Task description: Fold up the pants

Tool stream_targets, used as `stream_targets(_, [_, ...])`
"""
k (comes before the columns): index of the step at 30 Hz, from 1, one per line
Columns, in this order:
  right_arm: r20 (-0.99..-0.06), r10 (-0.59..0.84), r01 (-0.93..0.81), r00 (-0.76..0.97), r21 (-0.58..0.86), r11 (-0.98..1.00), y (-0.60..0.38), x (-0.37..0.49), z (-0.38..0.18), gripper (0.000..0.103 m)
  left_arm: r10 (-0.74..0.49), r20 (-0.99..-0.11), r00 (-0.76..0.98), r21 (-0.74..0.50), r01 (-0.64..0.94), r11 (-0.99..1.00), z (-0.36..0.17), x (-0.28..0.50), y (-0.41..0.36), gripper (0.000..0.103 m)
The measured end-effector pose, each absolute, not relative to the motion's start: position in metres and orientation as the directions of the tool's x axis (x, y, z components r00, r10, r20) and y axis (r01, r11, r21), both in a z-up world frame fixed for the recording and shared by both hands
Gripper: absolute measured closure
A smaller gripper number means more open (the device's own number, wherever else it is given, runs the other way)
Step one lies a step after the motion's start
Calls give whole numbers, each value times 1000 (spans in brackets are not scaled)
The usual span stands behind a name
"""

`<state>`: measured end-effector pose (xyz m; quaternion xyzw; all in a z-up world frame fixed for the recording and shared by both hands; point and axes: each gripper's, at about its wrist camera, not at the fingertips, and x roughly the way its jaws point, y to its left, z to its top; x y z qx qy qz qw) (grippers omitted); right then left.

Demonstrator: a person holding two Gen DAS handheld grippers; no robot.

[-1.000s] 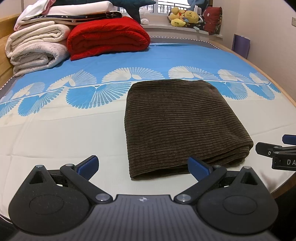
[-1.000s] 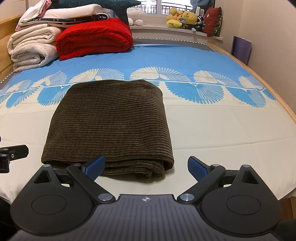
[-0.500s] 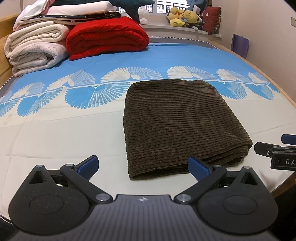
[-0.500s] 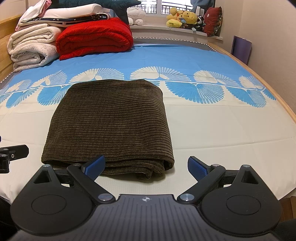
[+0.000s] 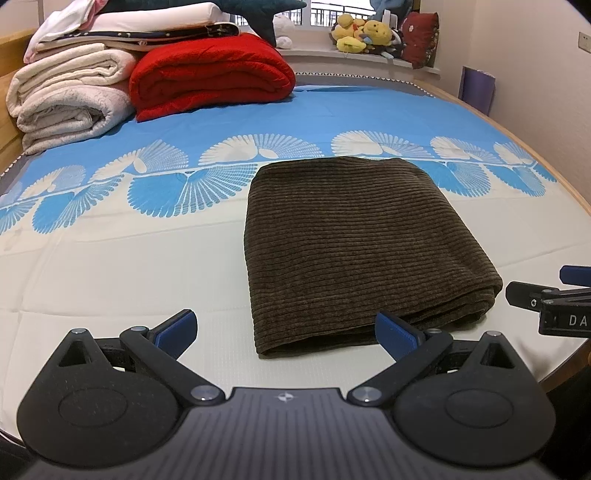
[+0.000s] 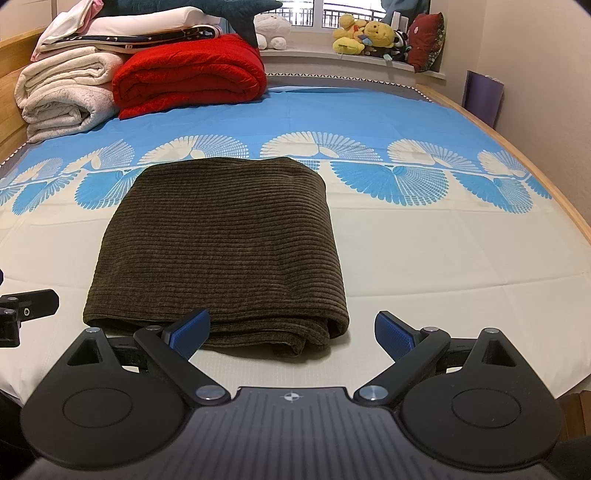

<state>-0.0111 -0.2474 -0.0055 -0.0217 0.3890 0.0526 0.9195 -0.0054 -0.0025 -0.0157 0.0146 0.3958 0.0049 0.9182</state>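
Because both tools hang just short of the near edge of the bed, the closest things in view are the claws themselves: the left gripper (image 5: 286, 334) and the right gripper (image 6: 291, 332) each have their blue-padded fingers spread wide with nothing between them, and neither touches the cloth. Just beyond them lie the brown corduroy pants (image 6: 221, 243), already folded into a thick, nearly square packet on the cream part of the bed sheet (image 5: 110, 266), a little to the right of the left tool and a little to the left of the right one. The near edge shows several stacked layers with rounded folds, and the top surface has fine ribs running across. I judge that this fabric is soft and rather heavy, not slippery, and that it will sag if it is lifted by one corner only. A good hold would be the two near corners, pinching all the layers together. The task looks almost done or done. Farther on, the sheet turns blue with white fan-shaped prints. At the far left stand a folded red quilt (image 5: 210, 77) and rolled white blankets (image 5: 70, 99), both thick and fluffy. On the window sill sit yellow plush toys (image 6: 364, 35).
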Motion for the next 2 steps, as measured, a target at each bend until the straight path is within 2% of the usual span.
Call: stream_targets(2, [-717, 79, -112, 692, 1, 994, -247, -11, -5, 7, 23, -731, 682, 33, 2, 999, -16, -5, -3, 0])
